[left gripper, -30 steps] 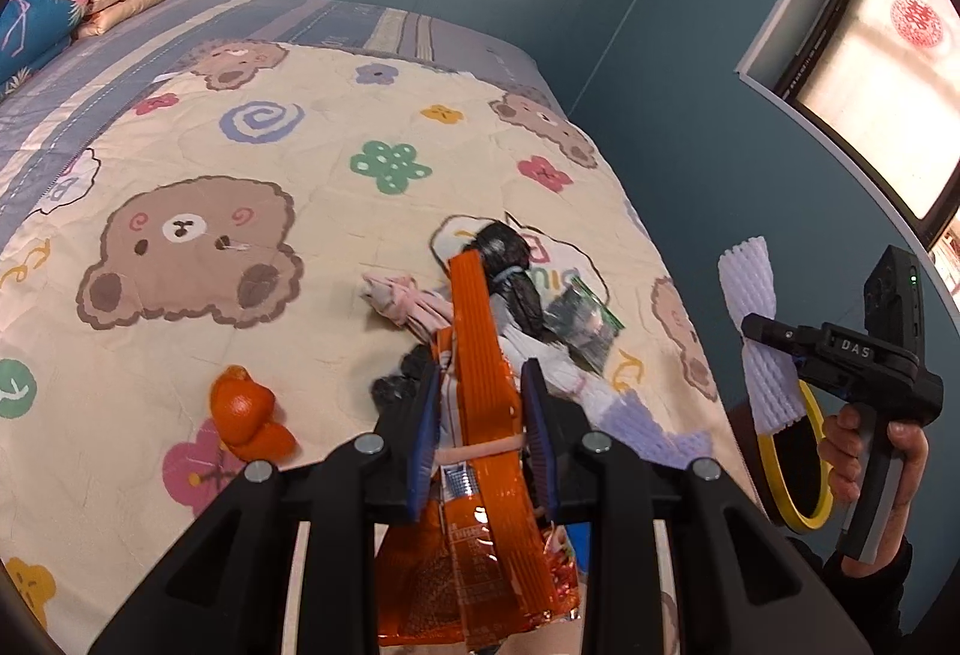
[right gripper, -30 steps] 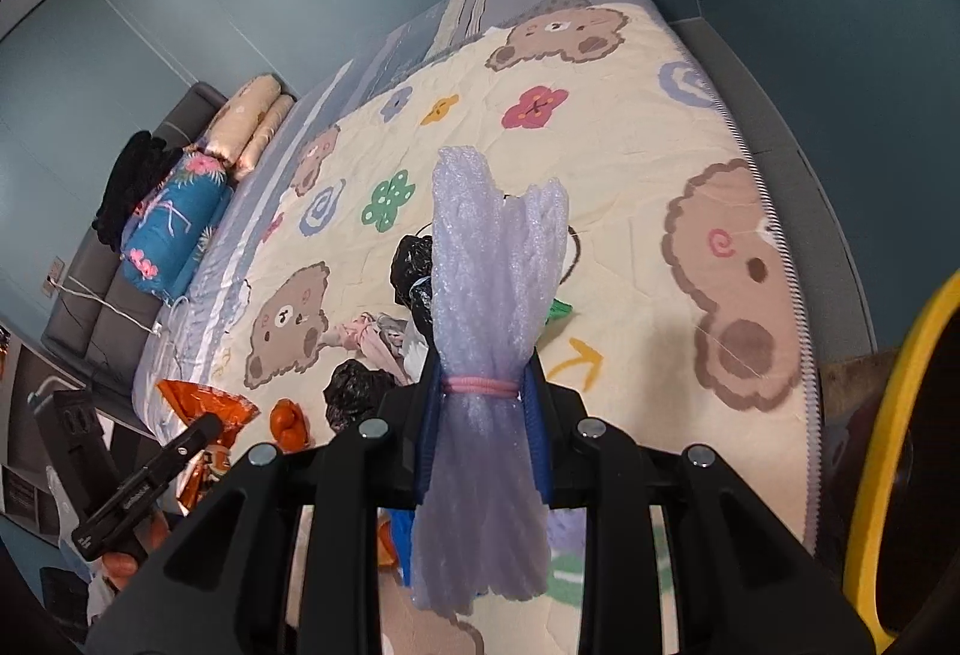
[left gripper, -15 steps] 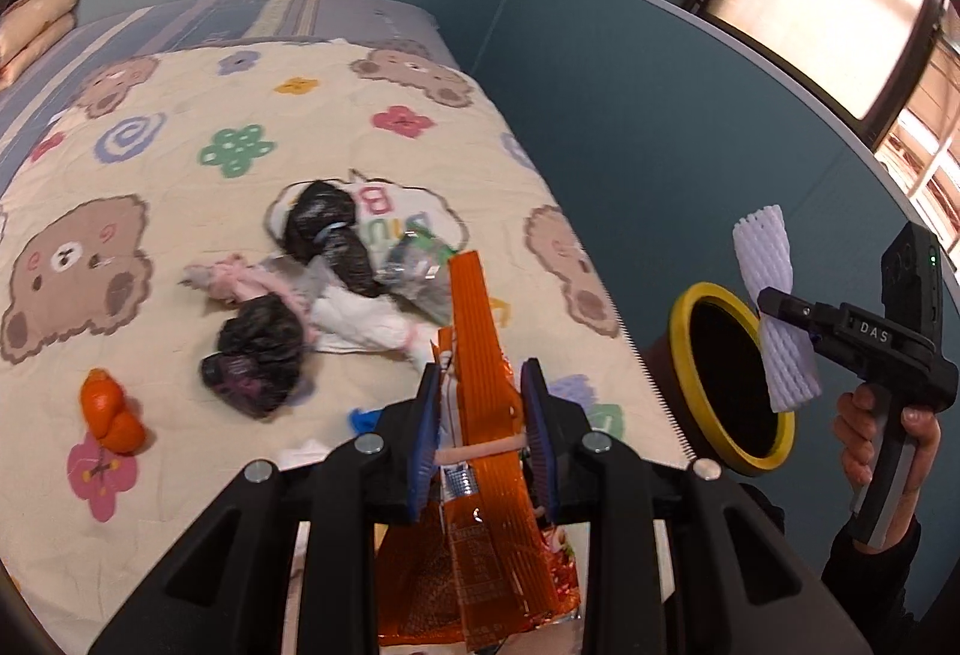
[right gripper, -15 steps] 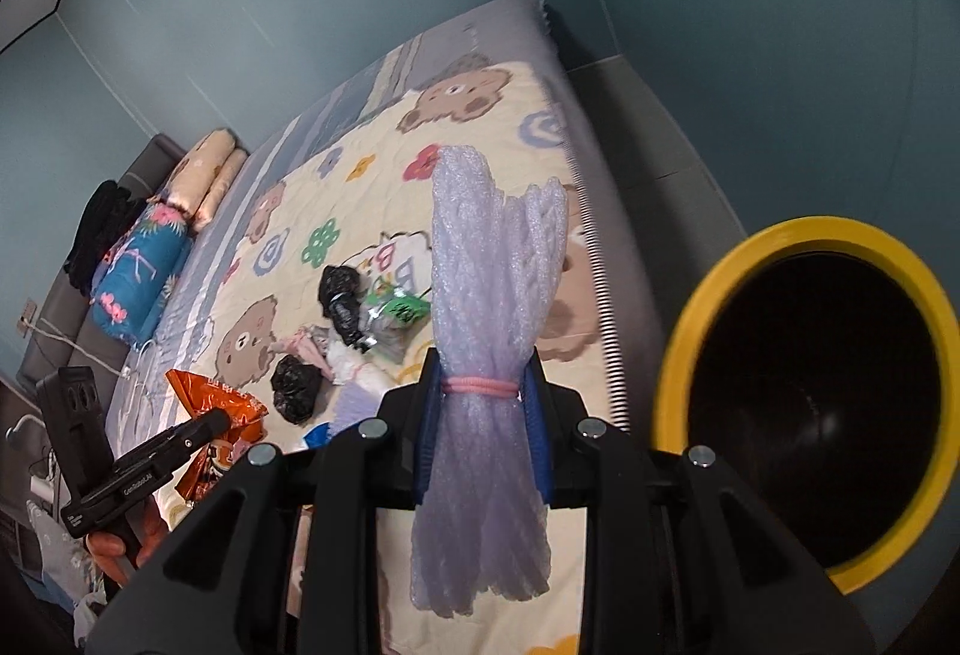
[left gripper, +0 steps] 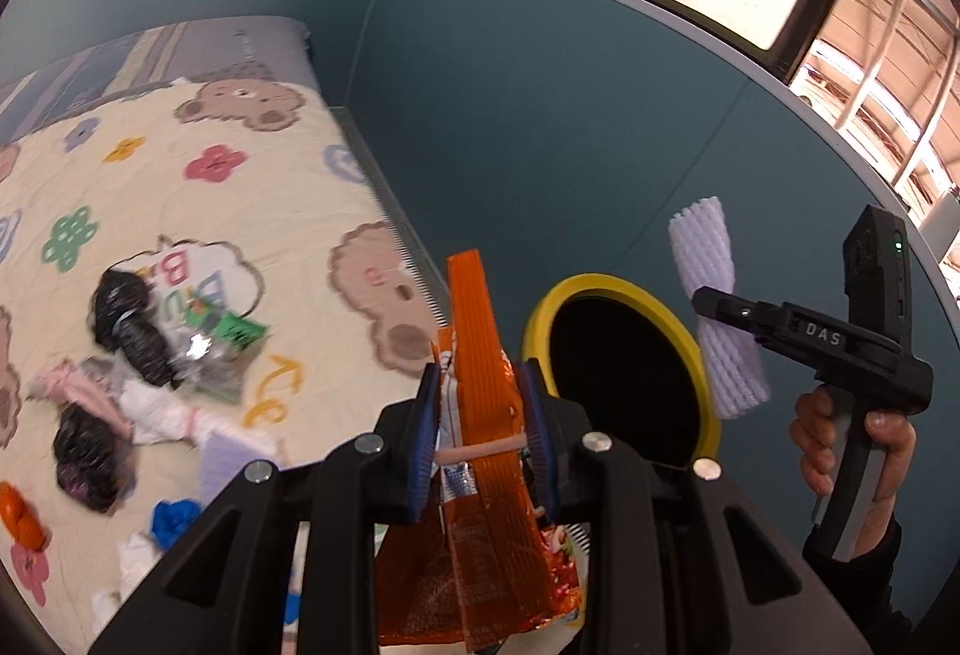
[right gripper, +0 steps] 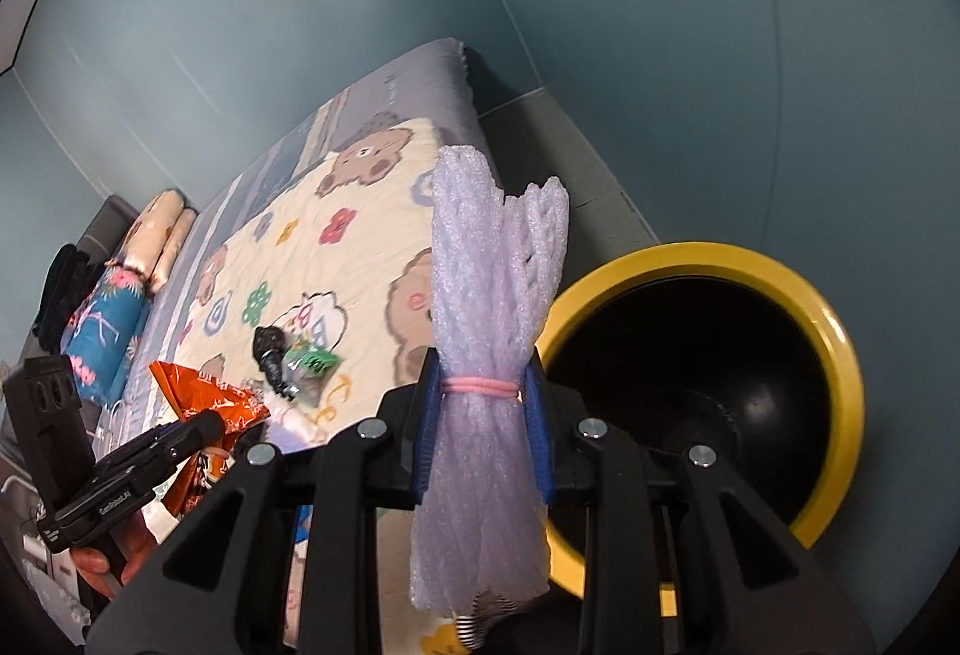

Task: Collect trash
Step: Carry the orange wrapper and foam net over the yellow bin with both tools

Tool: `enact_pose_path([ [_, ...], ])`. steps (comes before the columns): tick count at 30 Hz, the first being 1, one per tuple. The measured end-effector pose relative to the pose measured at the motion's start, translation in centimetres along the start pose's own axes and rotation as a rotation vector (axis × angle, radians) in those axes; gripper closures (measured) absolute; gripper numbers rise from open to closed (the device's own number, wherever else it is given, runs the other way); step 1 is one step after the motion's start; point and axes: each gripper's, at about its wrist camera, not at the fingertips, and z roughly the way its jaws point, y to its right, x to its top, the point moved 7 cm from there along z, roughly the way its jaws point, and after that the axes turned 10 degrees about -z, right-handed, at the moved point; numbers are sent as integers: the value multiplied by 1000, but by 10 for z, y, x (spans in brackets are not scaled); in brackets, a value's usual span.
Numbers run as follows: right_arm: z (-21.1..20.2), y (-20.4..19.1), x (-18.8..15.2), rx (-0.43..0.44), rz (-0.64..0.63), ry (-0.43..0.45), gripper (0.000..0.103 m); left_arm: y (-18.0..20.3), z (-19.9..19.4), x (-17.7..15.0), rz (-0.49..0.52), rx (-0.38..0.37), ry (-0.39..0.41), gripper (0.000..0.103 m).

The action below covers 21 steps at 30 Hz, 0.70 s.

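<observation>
Beside the bed [left gripper: 180, 211], left claw [left gripper: 480, 433] clamps orange wrapper [left gripper: 480, 355], right claw [right gripper: 480, 415] clamps foam net [right gripper: 492, 307].

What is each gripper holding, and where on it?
Left gripper: orange snack wrapper, pinched mid-length. Right gripper: purple foam net, pinched around its middle.

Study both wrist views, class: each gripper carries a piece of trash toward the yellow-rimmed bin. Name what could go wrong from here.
1. The orange snack wrapper is long and floppy in the left gripper; it could catch the yellow-rimmed bin rim and fall outside.
2. The right gripper pinches the light foam net mid-length; released early, it may land beside the bin.
3. Both grippers converge on one opening and might collide.
</observation>
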Motion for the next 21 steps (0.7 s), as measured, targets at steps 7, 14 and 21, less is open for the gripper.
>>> enact_pose_path([
  [7,-6,41,5,-35,49,11,78,46,49,5,26,-59,-48,78],
  [14,-13,71,7,-68,76,25,78,71,91,2,45,-77,-83,77],
  [21,-5,91,10,-88,103,16,77,99,124,-2,64,-84,-104,77],
])
